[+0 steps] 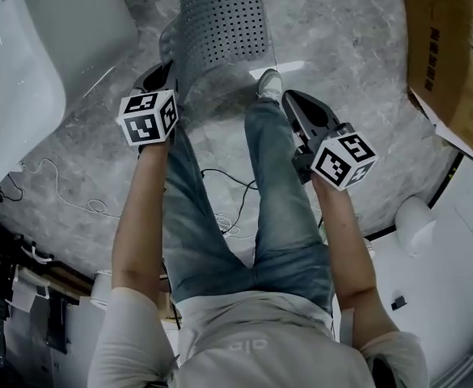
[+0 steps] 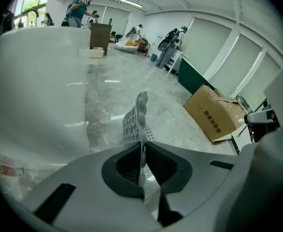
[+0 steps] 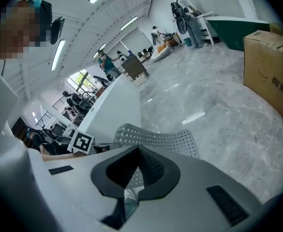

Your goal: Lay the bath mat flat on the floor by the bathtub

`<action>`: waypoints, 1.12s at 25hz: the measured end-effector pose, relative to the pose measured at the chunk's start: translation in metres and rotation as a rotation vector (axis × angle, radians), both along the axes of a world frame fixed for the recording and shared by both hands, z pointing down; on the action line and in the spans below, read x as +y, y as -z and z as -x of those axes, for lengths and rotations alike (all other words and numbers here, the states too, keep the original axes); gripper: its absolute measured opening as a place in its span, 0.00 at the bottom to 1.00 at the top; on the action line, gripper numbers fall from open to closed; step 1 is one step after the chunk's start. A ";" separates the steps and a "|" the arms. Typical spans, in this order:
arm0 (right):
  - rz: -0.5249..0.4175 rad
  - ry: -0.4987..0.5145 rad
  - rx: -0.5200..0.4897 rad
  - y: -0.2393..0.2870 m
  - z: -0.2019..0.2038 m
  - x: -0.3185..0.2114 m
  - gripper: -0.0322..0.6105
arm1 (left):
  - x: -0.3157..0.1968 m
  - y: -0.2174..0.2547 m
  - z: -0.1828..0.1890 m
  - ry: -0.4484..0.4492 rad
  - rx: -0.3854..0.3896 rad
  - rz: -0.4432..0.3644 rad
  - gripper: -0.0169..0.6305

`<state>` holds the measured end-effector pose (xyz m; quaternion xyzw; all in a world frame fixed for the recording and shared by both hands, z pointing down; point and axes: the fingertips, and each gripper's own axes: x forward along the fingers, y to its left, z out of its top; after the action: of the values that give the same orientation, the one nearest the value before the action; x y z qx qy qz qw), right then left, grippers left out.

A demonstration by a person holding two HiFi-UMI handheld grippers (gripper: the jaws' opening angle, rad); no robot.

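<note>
Mat (image 1: 220,23): thin perforated rubber w/ suction cups, prob. light, floppy and a bit grippy, so best held at two near corners. Left gripper (image 2: 142,151) & right gripper (image 3: 130,180) are both clamped on its near edge. It curves out over floor (image 1: 341,47) beside tub (image 1: 26,63). Box (image 1: 454,55): contents not visible.
</note>
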<state>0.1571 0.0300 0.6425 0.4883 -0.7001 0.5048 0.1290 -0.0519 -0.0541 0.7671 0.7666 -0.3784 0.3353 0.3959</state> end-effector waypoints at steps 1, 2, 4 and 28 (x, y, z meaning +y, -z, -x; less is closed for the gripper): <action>0.005 0.005 0.003 -0.009 0.007 -0.001 0.09 | 0.002 -0.012 0.012 0.001 -0.010 0.010 0.07; 0.012 0.010 0.006 -0.018 0.014 -0.002 0.09 | 0.003 -0.025 0.023 0.002 -0.023 0.019 0.07; 0.031 0.018 0.008 -0.036 0.027 -0.004 0.09 | 0.006 -0.050 0.048 0.008 -0.053 0.037 0.07; 0.173 0.171 0.191 -0.300 0.073 -0.001 0.10 | 0.031 -0.238 0.194 0.031 -0.275 0.082 0.07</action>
<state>0.0845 0.0289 0.9430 0.4599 -0.6774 0.5017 0.2792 -0.2464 -0.0229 1.0050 0.6904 -0.4270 0.4464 0.3765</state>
